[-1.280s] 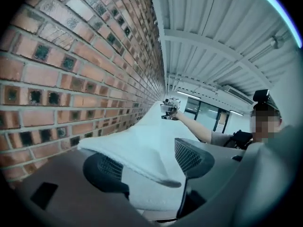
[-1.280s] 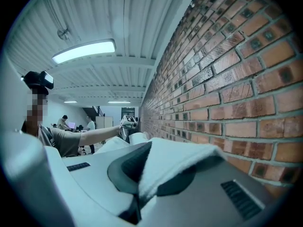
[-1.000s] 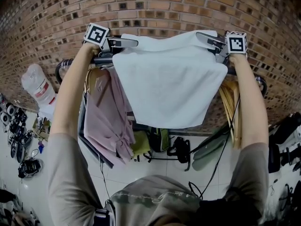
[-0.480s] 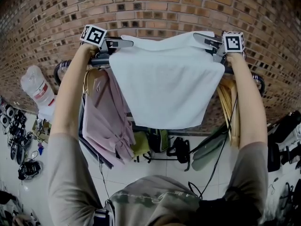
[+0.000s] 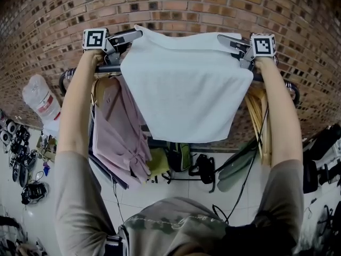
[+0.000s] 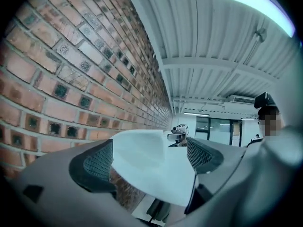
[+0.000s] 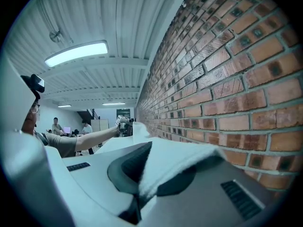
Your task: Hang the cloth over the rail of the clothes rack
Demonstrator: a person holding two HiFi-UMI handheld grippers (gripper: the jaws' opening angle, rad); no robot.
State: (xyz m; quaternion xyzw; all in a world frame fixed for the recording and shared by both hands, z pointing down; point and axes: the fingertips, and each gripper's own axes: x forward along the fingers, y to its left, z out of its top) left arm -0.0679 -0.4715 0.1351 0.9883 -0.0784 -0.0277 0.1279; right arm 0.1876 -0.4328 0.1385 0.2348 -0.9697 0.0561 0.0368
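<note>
A white cloth (image 5: 186,89) hangs over the dark rail (image 5: 106,68) of the clothes rack, in front of a brick wall. My left gripper (image 5: 133,38) is raised above the rail at the cloth's upper left corner. Its jaws have just been opening and now stand wide. In the left gripper view that corner (image 6: 151,160) lies loose between the pads of the left gripper (image 6: 150,148), which do not press on it. My right gripper (image 5: 228,40) is shut on the cloth's upper right corner, and the white fabric (image 7: 180,157) is pinched in its jaws (image 7: 165,160).
A pink shirt (image 5: 120,127) hangs on a hanger under the rail's left part, and wooden hangers (image 5: 261,121) hang at the right. The brick wall (image 5: 176,4) is close behind. A white sack (image 5: 42,100), bags (image 5: 181,159) and shoes (image 5: 21,143) lie on the floor.
My left gripper has risen and drawn left, off the rail, with its jaws apart. The cloth's left corner now stands up free. The right gripper has kept still.
</note>
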